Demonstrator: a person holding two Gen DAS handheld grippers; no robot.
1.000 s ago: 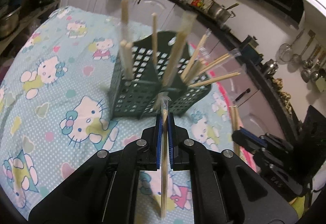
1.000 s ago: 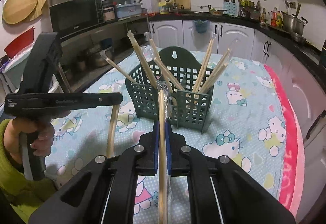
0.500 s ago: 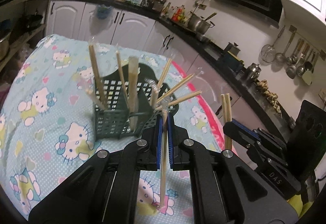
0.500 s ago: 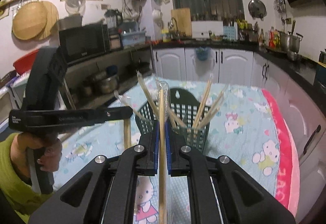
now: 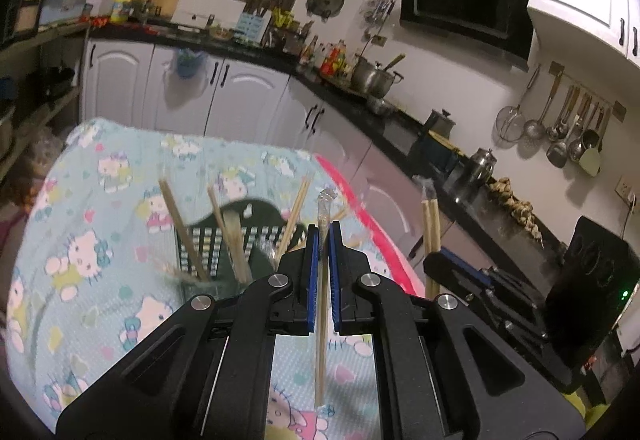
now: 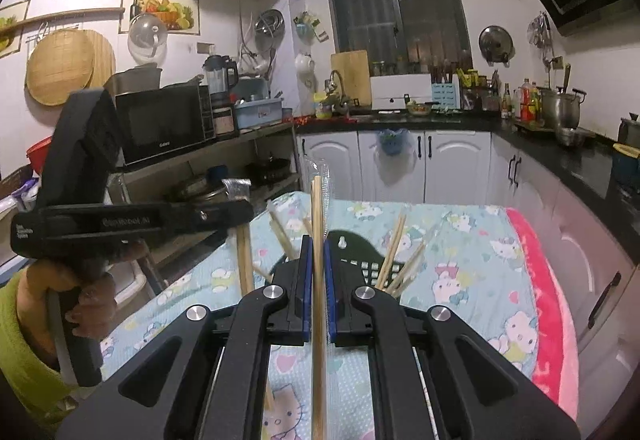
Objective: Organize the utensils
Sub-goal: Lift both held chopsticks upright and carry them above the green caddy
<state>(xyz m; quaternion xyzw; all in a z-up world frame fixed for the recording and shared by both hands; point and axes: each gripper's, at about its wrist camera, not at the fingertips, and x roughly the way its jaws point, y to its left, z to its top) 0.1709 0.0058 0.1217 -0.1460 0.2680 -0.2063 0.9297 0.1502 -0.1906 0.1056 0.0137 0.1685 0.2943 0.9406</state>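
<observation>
A dark green slotted basket stands on the Hello Kitty cloth with several wooden chopsticks leaning in it. My left gripper is shut on a plastic-wrapped pair of chopsticks, held upright above and just this side of the basket. My right gripper is shut on another wrapped pair, also upright. Each gripper shows in the other's view: the right one with its pair, the left one with its pair. Both fingers hide the basket's near side.
The table cloth has a pink border along its right side. White cabinets and a black counter with pots and bottles run behind. A hand in a green sleeve grips the left tool.
Both grippers have risen with their chopstick pairs and tilted up. The basket has dropped lower in both views and now sits partly behind the fingers.
</observation>
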